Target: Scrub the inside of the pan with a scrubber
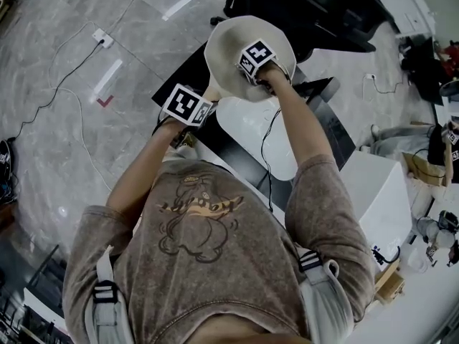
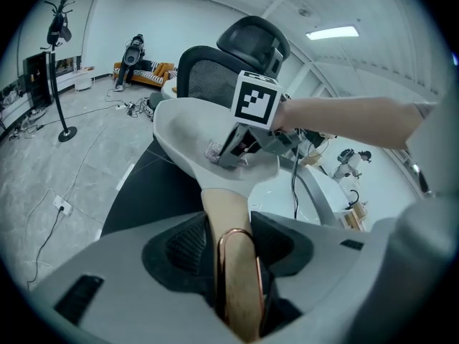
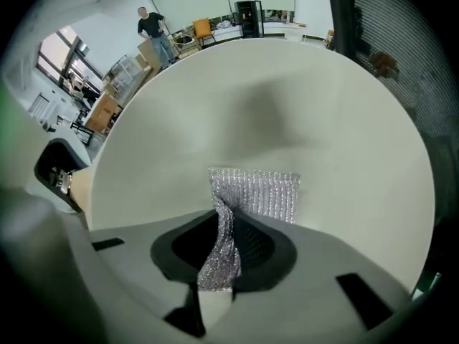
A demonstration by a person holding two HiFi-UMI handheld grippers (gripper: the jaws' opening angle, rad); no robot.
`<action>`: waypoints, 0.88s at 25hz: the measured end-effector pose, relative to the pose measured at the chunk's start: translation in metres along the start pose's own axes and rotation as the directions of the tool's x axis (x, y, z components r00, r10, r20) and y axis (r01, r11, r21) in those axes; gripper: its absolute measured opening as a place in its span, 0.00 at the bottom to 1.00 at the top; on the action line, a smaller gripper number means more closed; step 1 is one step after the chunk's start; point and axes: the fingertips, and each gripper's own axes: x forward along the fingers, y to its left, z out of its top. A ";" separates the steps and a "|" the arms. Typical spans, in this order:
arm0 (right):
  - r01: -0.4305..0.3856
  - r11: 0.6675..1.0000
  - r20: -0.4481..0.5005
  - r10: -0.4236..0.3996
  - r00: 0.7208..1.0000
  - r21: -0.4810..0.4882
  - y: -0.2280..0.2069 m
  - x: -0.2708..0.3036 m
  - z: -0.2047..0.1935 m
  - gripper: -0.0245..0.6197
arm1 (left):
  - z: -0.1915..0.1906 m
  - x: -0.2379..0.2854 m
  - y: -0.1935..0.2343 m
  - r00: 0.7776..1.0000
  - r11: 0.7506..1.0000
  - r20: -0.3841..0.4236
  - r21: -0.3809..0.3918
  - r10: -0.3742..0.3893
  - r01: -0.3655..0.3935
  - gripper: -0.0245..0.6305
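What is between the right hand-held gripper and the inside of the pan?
Only the silvery scrubber, which the right hand-held gripper pinches; the right gripper view shows it.

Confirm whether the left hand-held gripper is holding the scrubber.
No, the left hand-held gripper clamps the pan handle; the scrubber sits in the right hand-held gripper.

Head view: above the person (image 1: 215,264), facing steeply down past both arms onto the pan (image 1: 226,49); moderately far.
Left gripper view: behind its own jaws, facing along the pan handle (image 2: 231,221) toward the bowl; very near.
Right gripper view: facing over the scrubber (image 3: 262,192) into the pan's inside; close.
Shared: all three show the pan; the head and left gripper views also show the right gripper (image 1: 249,74).
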 end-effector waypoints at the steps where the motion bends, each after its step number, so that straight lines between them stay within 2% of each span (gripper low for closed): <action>1: -0.030 1.000 0.007 0.030 1.000 0.000 0.010 0.001 0.000 0.17 | 0.000 0.000 0.000 1.000 1.000 -0.001 0.000 0.001 -0.001 0.35; 4: -0.142 0.989 0.001 0.142 0.990 -0.028 0.047 0.007 0.000 0.17 | -0.001 0.000 -0.001 1.000 1.000 -0.005 0.000 0.003 -0.003 0.35; 6: -0.176 0.983 -0.022 0.175 0.984 -0.061 0.062 0.010 0.000 0.17 | -0.001 0.000 -0.002 1.000 1.000 -0.008 -0.001 0.004 -0.004 0.35; 10: -0.175 0.982 -0.019 0.175 0.984 -0.076 0.064 0.008 0.000 0.17 | -0.001 0.000 -0.002 1.000 1.000 -0.013 -0.002 0.015 -0.015 0.35; 14: -0.166 0.985 0.060 0.169 0.984 -0.053 0.064 -0.004 0.006 0.17 | 0.004 -0.009 -0.002 1.000 1.000 0.007 -0.016 0.021 -0.021 0.35; 17: -0.153 0.988 0.134 0.154 0.979 -0.019 0.061 -0.016 0.008 0.17 | 0.019 -0.025 -0.003 0.998 1.000 0.065 -0.026 0.010 -0.008 0.34; 19: -0.145 0.989 0.199 0.141 0.970 0.006 0.059 -0.025 0.009 0.17 | 0.030 -0.037 -0.007 0.993 0.999 0.116 -0.035 -0.007 0.011 0.29; 21: -0.136 0.990 0.283 0.121 0.951 0.035 0.058 -0.038 0.010 0.17 | 0.040 -0.049 -0.009 0.985 0.999 0.172 -0.043 -0.019 0.027 0.10; 22: -0.131 0.990 0.334 0.107 0.936 0.050 0.057 -0.047 0.012 0.17 | 0.044 -0.054 -0.010 0.980 0.999 0.200 -0.041 -0.019 0.028 0.07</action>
